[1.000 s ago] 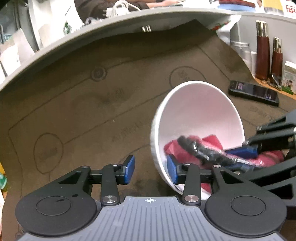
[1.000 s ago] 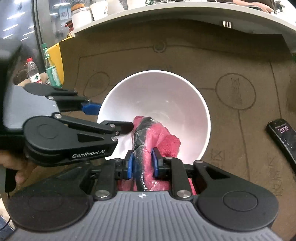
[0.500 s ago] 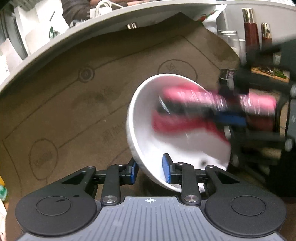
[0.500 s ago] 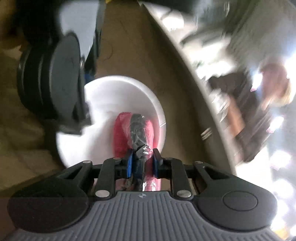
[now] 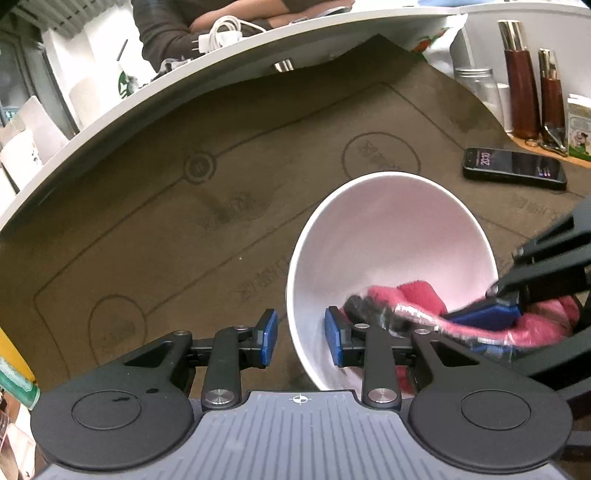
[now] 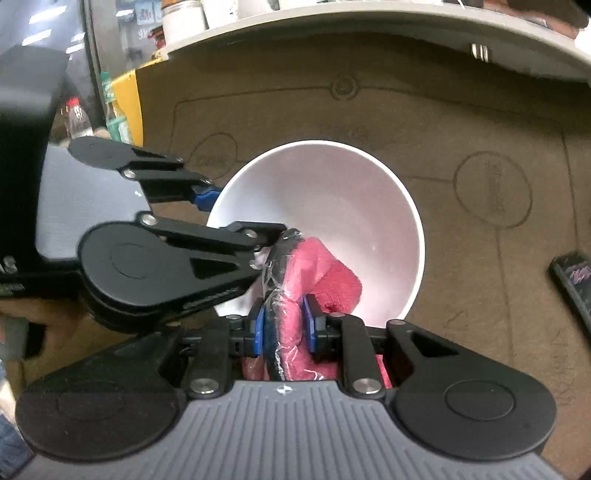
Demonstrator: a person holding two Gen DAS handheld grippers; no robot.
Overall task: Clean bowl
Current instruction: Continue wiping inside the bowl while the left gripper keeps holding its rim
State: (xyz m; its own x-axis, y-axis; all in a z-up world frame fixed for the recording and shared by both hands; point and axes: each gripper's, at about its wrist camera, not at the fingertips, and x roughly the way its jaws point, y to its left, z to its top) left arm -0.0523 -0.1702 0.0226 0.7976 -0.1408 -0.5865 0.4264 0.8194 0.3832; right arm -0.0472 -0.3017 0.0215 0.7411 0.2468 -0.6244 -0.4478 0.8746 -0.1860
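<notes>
A white bowl point(image 5: 388, 236) is tilted over a brown mat, its near rim between the blue pads of my left gripper point(image 5: 301, 338), which is shut on the bowl wall. From the right wrist view, that left gripper point(image 6: 240, 216) has one finger outside the bowl point(image 6: 325, 199) and one inside. My right gripper point(image 6: 284, 328) is shut on a pink cloth point(image 6: 317, 273) with a black strip wrapped in clear film. The cloth point(image 5: 421, 295) lies against the bowl's lower inside wall, with the right gripper point(image 5: 491, 306) coming in from the right.
A phone point(image 5: 513, 168) lies on the brown mat point(image 5: 184, 221) beyond the bowl. A glass jar point(image 5: 476, 88), two brown bottles point(image 5: 521, 92) and a carton point(image 5: 580, 129) stand at the far right. A person point(image 5: 177, 29) sits behind the curved counter edge. Bottles point(image 6: 77, 118) stand at the left.
The right gripper swept the pink cloth up across the bowl's inside and back down to the lower wall. The left jaws narrowed onto the rim, and the bowl's tilt shifted.
</notes>
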